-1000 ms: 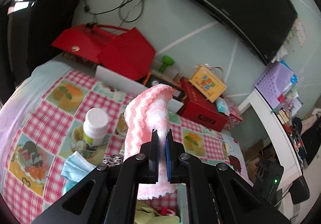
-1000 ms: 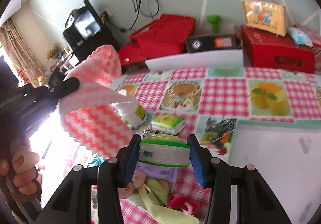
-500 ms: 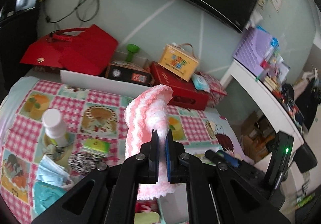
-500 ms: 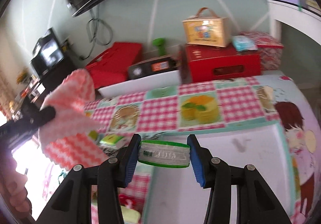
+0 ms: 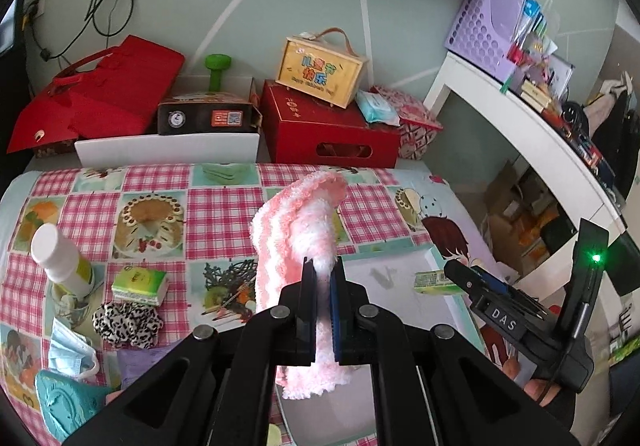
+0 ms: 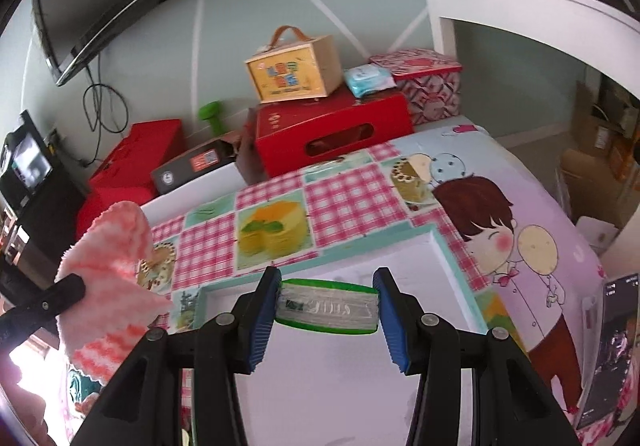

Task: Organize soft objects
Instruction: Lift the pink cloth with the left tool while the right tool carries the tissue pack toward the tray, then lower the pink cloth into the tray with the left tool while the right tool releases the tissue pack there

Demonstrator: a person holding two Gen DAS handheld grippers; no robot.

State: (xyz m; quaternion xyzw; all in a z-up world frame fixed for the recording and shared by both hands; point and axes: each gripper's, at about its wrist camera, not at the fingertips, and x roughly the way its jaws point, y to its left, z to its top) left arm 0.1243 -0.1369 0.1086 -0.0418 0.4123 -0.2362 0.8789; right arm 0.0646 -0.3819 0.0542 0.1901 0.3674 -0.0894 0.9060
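Tissue pack (image 6: 327,305) in right claw (image 6: 327,310), seemingly above white tray (image 6: 448,246).

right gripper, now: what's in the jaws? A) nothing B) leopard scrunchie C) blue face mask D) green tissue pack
D: the right gripper is shut on the green tissue pack, held over the white tray; the leopard scrunchie and face mask lie on the tablecloth.

Soft daylight, blown-out glare at lower left, heavy fisheye bending, dark vignetted corners
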